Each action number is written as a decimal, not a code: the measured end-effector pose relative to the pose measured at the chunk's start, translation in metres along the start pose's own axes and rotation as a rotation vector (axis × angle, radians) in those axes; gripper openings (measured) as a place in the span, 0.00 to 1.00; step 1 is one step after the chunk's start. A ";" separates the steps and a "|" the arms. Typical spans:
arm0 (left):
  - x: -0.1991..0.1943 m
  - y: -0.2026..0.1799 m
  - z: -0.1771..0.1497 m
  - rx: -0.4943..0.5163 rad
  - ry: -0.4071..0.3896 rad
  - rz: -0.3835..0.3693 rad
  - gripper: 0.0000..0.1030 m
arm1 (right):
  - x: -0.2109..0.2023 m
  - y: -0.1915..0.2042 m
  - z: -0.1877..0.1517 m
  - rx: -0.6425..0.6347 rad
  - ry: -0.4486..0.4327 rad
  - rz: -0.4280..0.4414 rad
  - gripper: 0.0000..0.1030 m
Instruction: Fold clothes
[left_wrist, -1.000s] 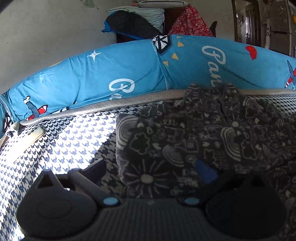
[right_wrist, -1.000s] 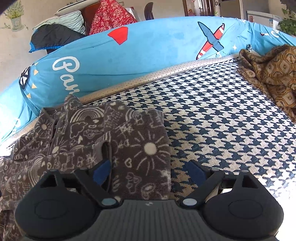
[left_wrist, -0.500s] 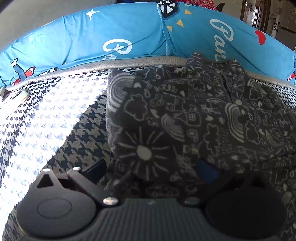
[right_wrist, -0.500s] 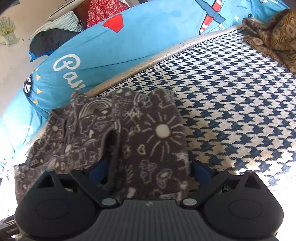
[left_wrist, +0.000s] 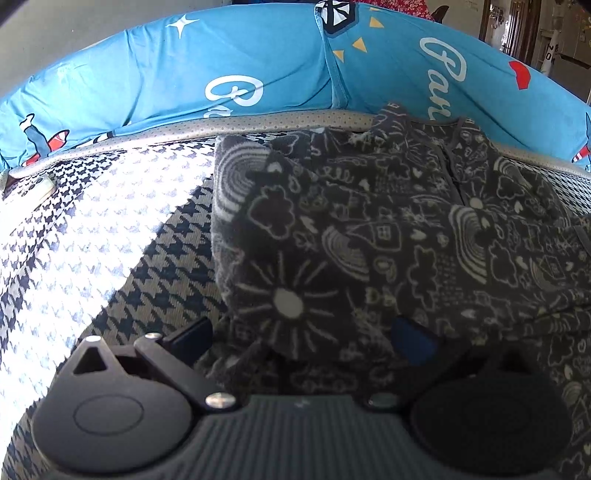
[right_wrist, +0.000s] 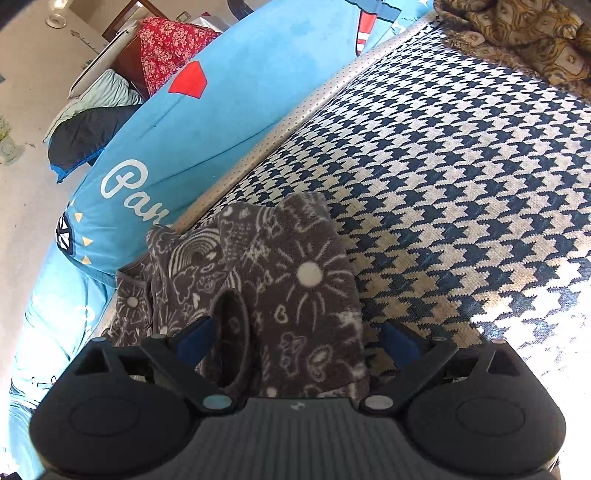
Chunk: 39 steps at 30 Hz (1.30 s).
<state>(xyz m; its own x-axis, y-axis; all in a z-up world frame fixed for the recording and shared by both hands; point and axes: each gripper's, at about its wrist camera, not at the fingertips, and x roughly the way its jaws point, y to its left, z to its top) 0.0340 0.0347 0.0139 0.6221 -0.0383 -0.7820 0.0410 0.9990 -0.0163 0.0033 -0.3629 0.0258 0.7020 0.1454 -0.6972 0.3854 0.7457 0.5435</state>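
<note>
Below, a houndstooth mattress (right_wrist: 461, 192) is edged by blue pillows (left_wrist: 258, 70). Both claws, left claw (left_wrist: 303, 336) and right claw (right_wrist: 295, 341), are spread wide, straddling the doodle-print fleece garment (left_wrist: 369, 240) near the pillows; nothing is gripped.

A dark grey fleece garment (left_wrist: 369, 236) printed with white doodles of suns, clouds, rainbows and houses lies partly folded on houndstooth fabric. In the left wrist view it fills the centre and right of the frame; in the right wrist view it sits lower centre-left (right_wrist: 288, 295), a rounded fold standing up near the bottom.
</note>
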 end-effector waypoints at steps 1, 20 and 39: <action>0.000 0.000 0.000 0.001 -0.001 0.001 1.00 | 0.001 -0.002 0.000 0.007 0.005 -0.001 0.94; 0.001 -0.001 -0.001 0.000 -0.003 0.006 1.00 | 0.021 0.020 -0.021 -0.052 0.042 0.112 0.96; 0.000 0.001 -0.001 -0.012 0.006 0.001 1.00 | 0.028 0.050 -0.043 -0.271 -0.084 -0.039 0.43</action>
<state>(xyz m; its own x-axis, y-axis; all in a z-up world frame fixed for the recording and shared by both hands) 0.0333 0.0353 0.0129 0.6175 -0.0367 -0.7857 0.0309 0.9993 -0.0224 0.0164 -0.2940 0.0134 0.7411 0.0670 -0.6681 0.2470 0.8980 0.3641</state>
